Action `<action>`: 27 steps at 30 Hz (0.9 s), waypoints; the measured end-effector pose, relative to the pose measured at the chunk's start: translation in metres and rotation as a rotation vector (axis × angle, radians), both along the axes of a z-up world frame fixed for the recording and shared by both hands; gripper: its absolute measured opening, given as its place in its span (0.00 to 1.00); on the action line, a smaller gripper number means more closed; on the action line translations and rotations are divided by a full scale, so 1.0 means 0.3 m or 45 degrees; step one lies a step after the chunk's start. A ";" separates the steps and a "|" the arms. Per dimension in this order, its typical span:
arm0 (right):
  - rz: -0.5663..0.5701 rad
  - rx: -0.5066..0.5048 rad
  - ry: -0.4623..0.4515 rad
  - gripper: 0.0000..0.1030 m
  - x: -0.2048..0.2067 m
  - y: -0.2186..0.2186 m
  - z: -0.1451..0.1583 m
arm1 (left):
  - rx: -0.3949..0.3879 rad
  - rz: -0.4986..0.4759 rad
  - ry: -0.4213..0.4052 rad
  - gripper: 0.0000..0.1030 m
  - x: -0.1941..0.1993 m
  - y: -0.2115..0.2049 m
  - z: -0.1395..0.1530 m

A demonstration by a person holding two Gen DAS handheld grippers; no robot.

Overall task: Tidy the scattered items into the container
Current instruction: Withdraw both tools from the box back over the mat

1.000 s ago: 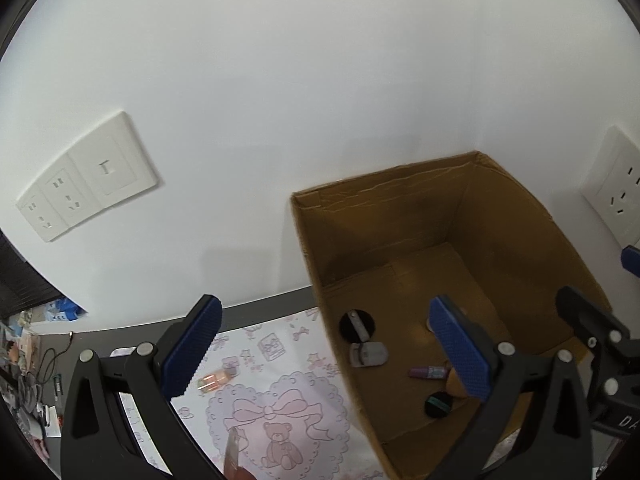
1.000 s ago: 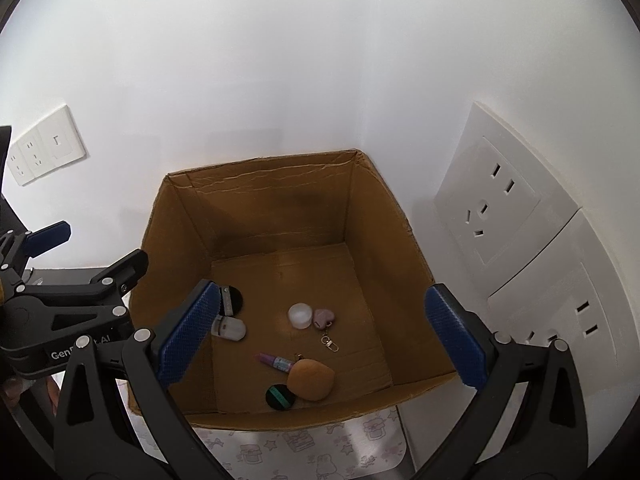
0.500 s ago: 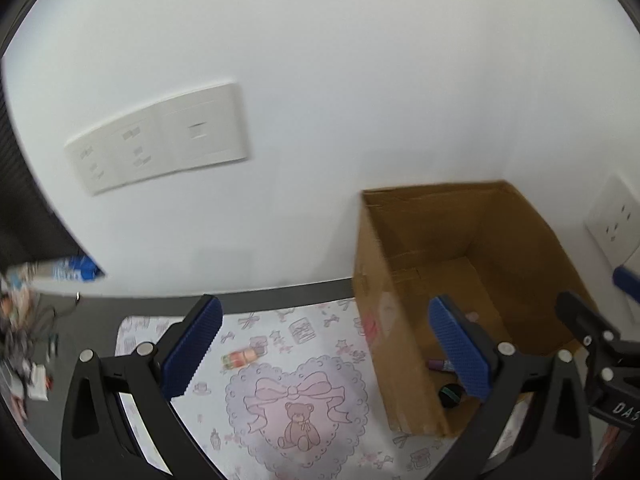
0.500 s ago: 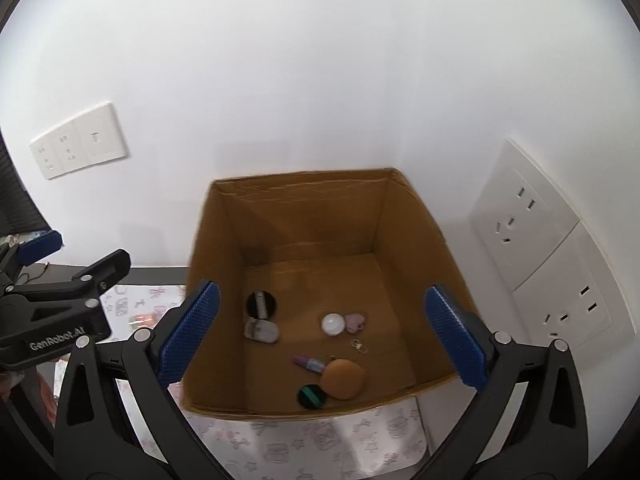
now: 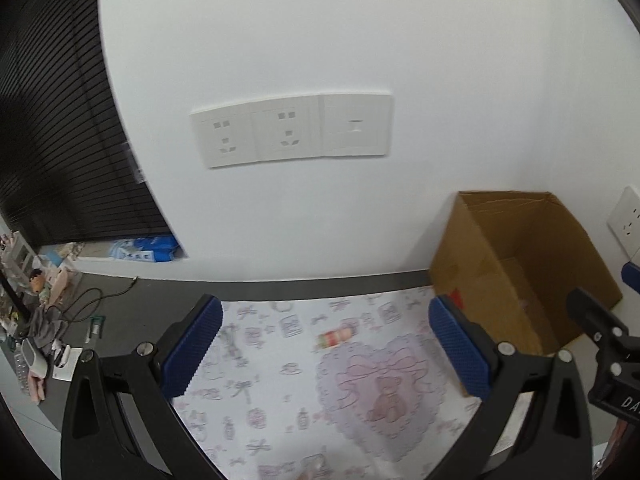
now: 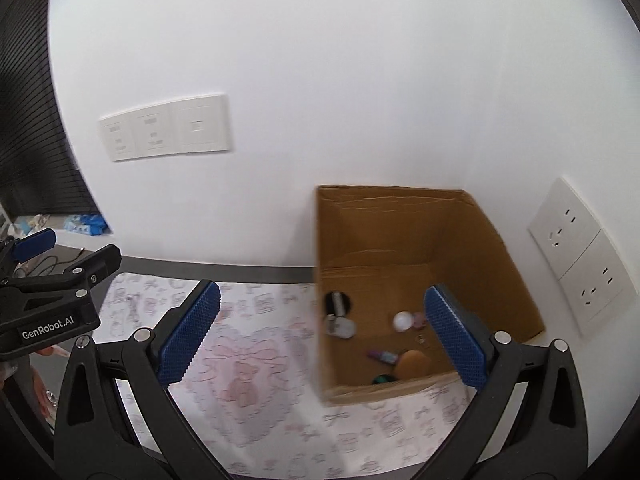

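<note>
In the left wrist view, the white mat printed with pink bears and bows [image 5: 280, 360] fills the lower centre, and only 1 small pink-and-red striped tube [image 5: 335, 337] lies on it, so the room between the blue pads is free. The open brown cardboard box [image 5: 472, 280] blocks the right side, its near wall upright at the mat's edge. Cables and small clutter [image 5: 48, 332] crowd the lower left.

In the right wrist view, the box's top [image 6: 400, 194] stands open, reachable from above; small items cover its floor at lower centre. White walls close behind and to the right.
</note>
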State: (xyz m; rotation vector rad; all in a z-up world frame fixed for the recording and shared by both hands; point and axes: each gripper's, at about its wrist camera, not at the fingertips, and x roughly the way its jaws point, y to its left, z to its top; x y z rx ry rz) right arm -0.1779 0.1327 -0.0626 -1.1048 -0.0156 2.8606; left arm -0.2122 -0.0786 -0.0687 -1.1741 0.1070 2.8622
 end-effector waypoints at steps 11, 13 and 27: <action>0.075 0.011 -0.011 1.00 0.069 -0.321 0.004 | -0.019 0.098 0.028 1.00 0.125 -0.322 0.005; 0.085 0.018 -0.012 1.00 0.075 -0.360 0.008 | -0.026 0.111 0.035 1.00 0.137 -0.358 0.010; 0.174 0.019 -0.035 1.00 0.017 -0.496 -0.018 | -0.029 0.154 -0.014 1.00 0.095 -0.483 -0.130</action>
